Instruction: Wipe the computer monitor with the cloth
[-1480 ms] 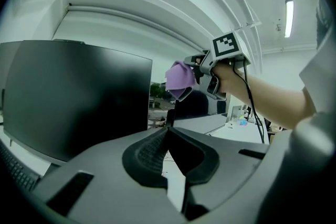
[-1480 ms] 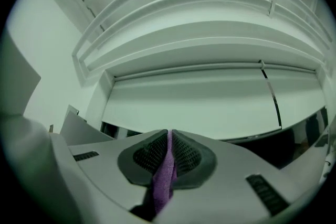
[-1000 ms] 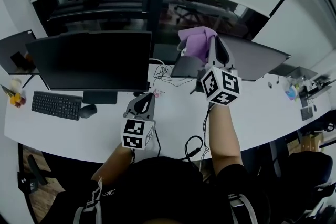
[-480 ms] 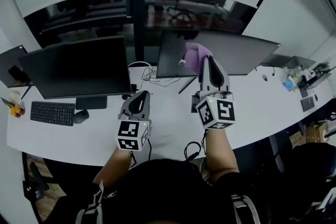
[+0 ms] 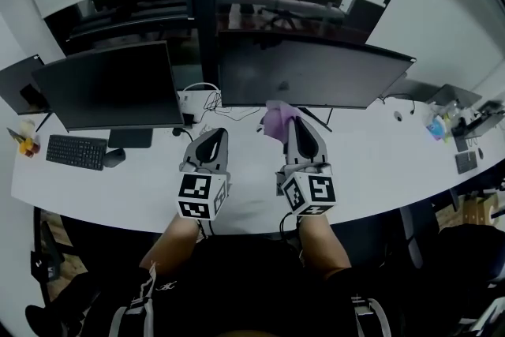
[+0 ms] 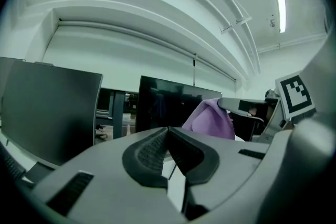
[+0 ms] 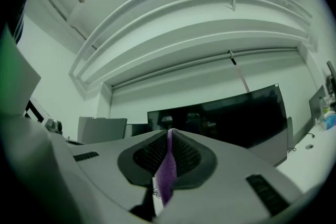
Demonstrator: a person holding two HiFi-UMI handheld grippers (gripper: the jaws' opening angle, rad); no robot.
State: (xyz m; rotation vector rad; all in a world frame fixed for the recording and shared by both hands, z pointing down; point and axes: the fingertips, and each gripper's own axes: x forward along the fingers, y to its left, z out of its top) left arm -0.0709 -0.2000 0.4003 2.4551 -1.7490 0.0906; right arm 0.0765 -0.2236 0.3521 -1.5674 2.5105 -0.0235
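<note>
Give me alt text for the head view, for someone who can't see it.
Seen from above, the right gripper pinches a purple cloth before a wide dark monitor on a white desk. The left gripper, shut and empty, is beside it; a second monitor and keyboard stand further left.

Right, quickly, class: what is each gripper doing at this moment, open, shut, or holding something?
Left gripper: shut, nothing between its jaws.
Right gripper: shut on the purple cloth.

An office: a long white desk [image 5: 379, 162] carries two monitors [image 5: 312, 73], a keyboard [image 5: 75, 151] and mouse [image 5: 114, 158].
</note>
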